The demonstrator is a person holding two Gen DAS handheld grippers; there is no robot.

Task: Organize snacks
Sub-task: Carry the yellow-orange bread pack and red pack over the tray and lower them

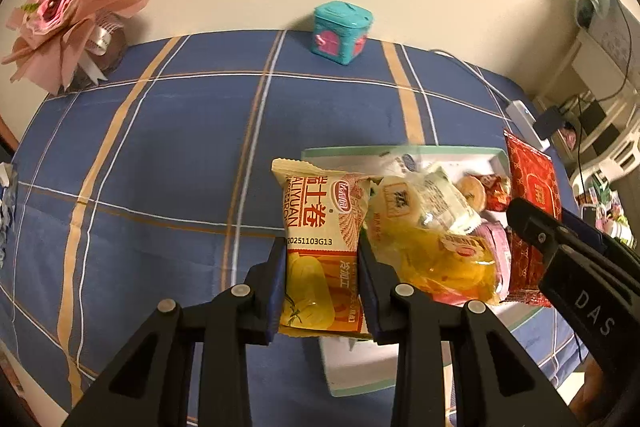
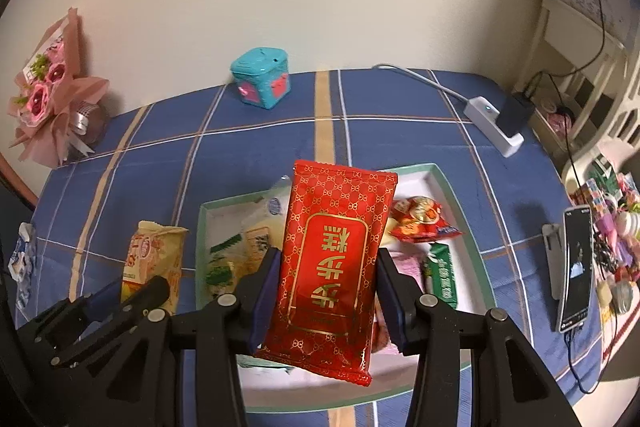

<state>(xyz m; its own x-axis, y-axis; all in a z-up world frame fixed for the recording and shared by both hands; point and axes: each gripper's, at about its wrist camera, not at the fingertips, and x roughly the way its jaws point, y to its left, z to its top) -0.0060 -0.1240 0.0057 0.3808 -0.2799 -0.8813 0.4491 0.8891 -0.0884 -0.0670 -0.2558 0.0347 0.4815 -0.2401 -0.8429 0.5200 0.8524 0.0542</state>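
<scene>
My left gripper (image 1: 322,247) is shut on a yellow and orange snack packet (image 1: 320,227), held above the left edge of a white tray with a green rim (image 1: 400,149). The tray holds several wrapped snacks (image 1: 424,203). My right gripper (image 2: 326,259) is shut on a red packet with gold print (image 2: 332,259), held over the tray (image 2: 452,187). The red packet also shows at the right of the left wrist view (image 1: 534,195). The left gripper with its yellow packet (image 2: 154,259) shows at the lower left of the right wrist view.
The table has a blue plaid cloth (image 1: 180,147). A teal box (image 1: 342,31) stands at the back by the wall. A pink bouquet (image 1: 64,7) is at the back left. A white power strip (image 2: 494,125) and a phone on a stand (image 2: 574,267) are on the right.
</scene>
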